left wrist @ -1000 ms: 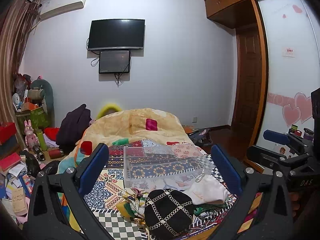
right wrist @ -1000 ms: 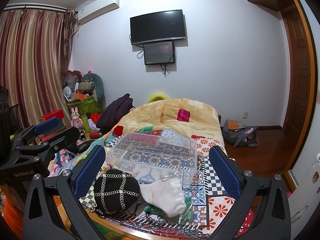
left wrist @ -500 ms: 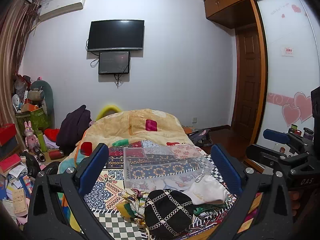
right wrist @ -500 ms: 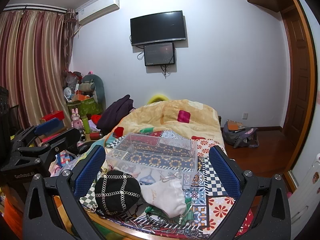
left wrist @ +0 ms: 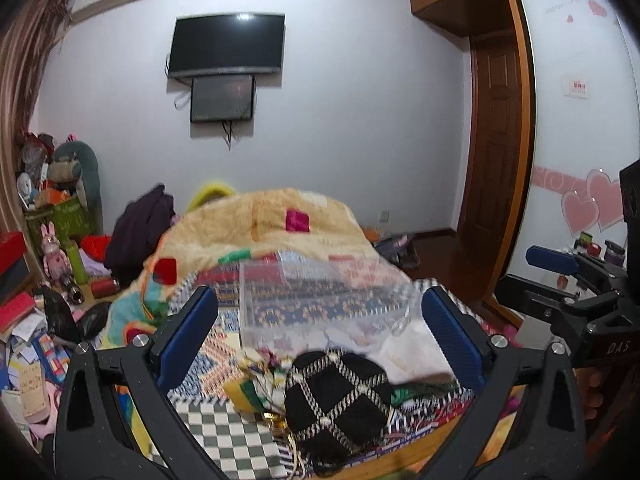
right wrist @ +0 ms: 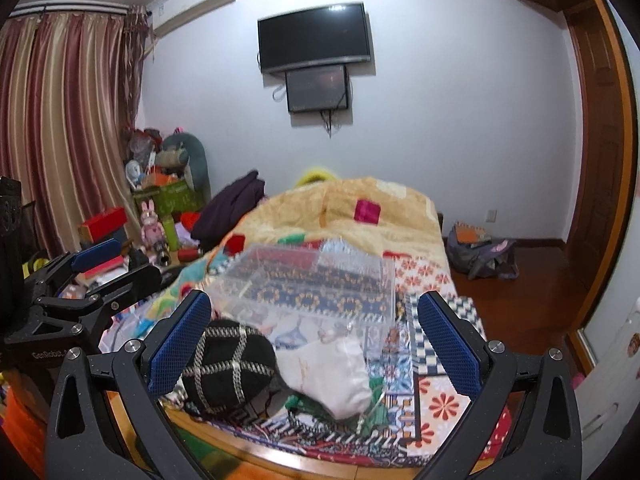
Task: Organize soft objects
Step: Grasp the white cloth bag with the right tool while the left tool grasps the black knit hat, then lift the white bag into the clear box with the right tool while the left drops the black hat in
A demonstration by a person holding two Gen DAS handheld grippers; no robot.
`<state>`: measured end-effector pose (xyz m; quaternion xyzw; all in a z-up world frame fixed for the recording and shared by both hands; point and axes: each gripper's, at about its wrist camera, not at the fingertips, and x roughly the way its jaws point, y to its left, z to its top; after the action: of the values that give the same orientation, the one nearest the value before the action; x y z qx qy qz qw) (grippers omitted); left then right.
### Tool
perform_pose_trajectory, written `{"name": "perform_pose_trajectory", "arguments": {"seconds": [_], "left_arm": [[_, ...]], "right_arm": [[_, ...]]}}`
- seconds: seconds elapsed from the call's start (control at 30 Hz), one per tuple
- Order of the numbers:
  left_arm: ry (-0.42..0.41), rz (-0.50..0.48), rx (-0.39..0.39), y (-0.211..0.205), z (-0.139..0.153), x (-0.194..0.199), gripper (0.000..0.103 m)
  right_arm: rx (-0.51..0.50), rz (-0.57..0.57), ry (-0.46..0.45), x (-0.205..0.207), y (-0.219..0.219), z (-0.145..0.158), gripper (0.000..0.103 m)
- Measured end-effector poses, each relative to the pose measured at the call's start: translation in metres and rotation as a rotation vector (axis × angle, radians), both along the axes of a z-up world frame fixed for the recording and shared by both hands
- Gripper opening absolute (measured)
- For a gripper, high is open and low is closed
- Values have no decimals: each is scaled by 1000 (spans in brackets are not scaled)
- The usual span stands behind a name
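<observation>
Both tongs, left [left wrist: 320, 334] and right [right wrist: 314, 334], are kept wide; the view has blurred, so the black hat [left wrist: 338, 394] at 6 o'clock is being approached.

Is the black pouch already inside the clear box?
No: in the right wrist view the black pouch lies on the bedspread in front of the clear box, beside the white pouch.

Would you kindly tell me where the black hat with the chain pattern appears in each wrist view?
Left wrist view: the black hat sits bottom centre, between the open left tongs.
Right wrist view: it lies lower left, beside the left blue pad.
Shared landmark: the clear plastic box just behind it on the bed.
</observation>
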<state>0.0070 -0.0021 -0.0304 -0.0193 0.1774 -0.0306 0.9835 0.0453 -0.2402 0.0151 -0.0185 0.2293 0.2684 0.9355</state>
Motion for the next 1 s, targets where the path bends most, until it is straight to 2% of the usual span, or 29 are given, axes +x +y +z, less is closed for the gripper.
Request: {"name": "perform_pose_trajectory", "arguments": {"seconds": [0.17,0.3,0.53,0.77,0.9,1.0], "left_arm": [[100,-26,-1,-1,-32,11,102],[186,-40,-25,1,-56,23,85],[255,-40,-60,8,-82,40,73],[323,-66,-71,9,-102,56,45],[329,-71,-77,10,-105,57,27],[323,-80,-89,12,-103,56,19]], "right_arm": [[-45,18,80,8,4,-30,100],[-67,23,143,16,4,-50,89],[-96,16,242,35,3,-76,72],[-115,16,320,47,4,-97,49],[-125,18,333,47,7,-101,33],[-119,16,331,46,5,-101,27]]}}
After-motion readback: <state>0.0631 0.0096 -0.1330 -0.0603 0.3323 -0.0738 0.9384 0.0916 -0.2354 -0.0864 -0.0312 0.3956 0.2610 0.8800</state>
